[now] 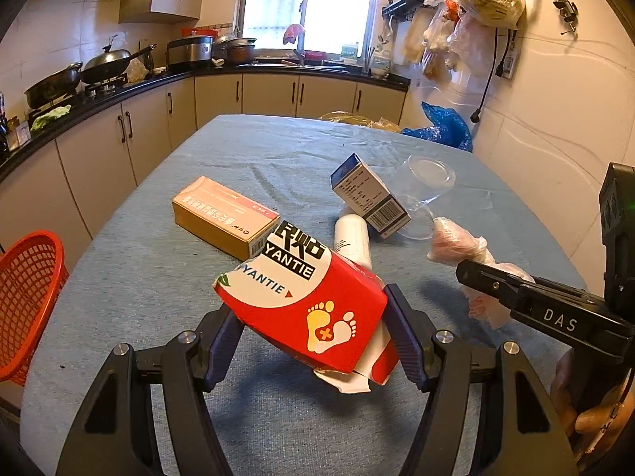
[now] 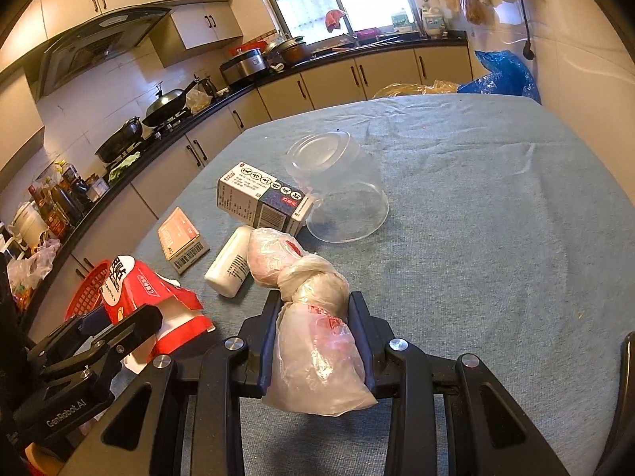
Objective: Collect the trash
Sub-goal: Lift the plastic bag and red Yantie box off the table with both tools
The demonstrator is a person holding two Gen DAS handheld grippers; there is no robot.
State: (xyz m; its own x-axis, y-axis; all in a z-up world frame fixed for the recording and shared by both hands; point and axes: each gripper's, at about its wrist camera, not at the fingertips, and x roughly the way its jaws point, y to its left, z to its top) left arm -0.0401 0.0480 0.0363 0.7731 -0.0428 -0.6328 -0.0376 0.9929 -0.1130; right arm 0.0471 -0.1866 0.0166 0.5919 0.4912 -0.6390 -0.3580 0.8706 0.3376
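Note:
My left gripper (image 1: 311, 317) is shut on a torn red and white YANTIE box (image 1: 301, 301) and holds it above the blue tablecloth; the box also shows in the right wrist view (image 2: 154, 289). My right gripper (image 2: 313, 305) is shut on a knotted plastic bag (image 2: 313, 317), also seen in the left wrist view (image 1: 456, 242). On the cloth lie a tan and pink box (image 1: 222, 214), a white bottle (image 1: 353, 238), a blue and white box (image 1: 369, 194) and a clear plastic bowl (image 2: 337, 182) upside down. A red mesh basket (image 1: 27, 297) stands off the table's left edge.
The blue-covered table (image 2: 496, 218) stretches to the right and far side. Kitchen counters with pans run along the left and back. A blue bag (image 1: 444, 123) and a yellow bag (image 1: 357, 119) lie beyond the far edge.

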